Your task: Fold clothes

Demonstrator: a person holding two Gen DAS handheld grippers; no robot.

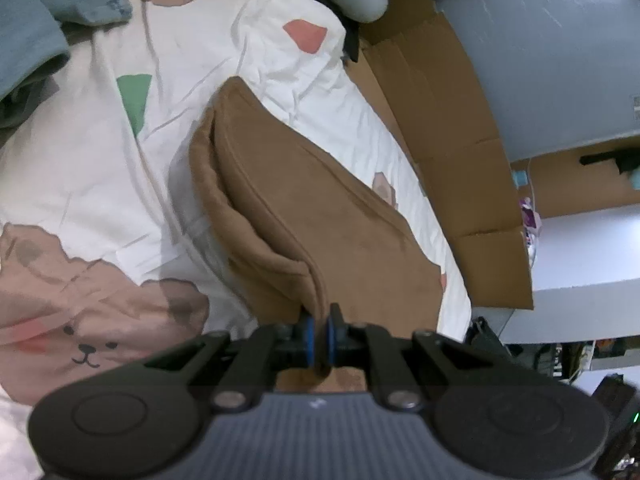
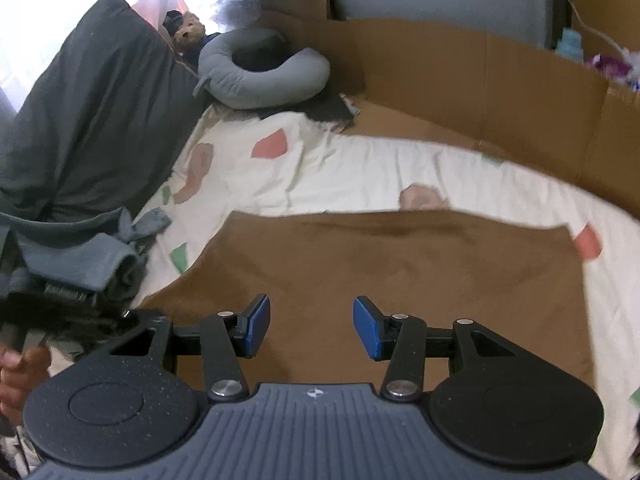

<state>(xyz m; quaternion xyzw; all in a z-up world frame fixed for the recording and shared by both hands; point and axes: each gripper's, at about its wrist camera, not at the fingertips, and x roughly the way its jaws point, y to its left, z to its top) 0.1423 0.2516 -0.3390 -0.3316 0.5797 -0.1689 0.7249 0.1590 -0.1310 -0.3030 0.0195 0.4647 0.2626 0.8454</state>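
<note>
A brown fleece garment (image 1: 304, 216) lies on a white bedsheet (image 1: 120, 160) printed with cartoon animals. My left gripper (image 1: 319, 318) is shut on a near edge of this brown cloth, lifting it so a folded layer rises off the bed. In the right wrist view the same brown garment (image 2: 400, 272) spreads flat across the sheet (image 2: 360, 168). My right gripper (image 2: 311, 320) hovers above its near part, open, with nothing between the blue pads (image 2: 366, 326).
Cardboard panels (image 2: 480, 80) wall the far side of the bed. A grey neck pillow (image 2: 260, 76) and a dark grey pillow (image 2: 88, 112) lie at the head. Blue-grey clothes (image 1: 28, 40) are piled at the left. A hand (image 2: 20, 376) shows at the lower left.
</note>
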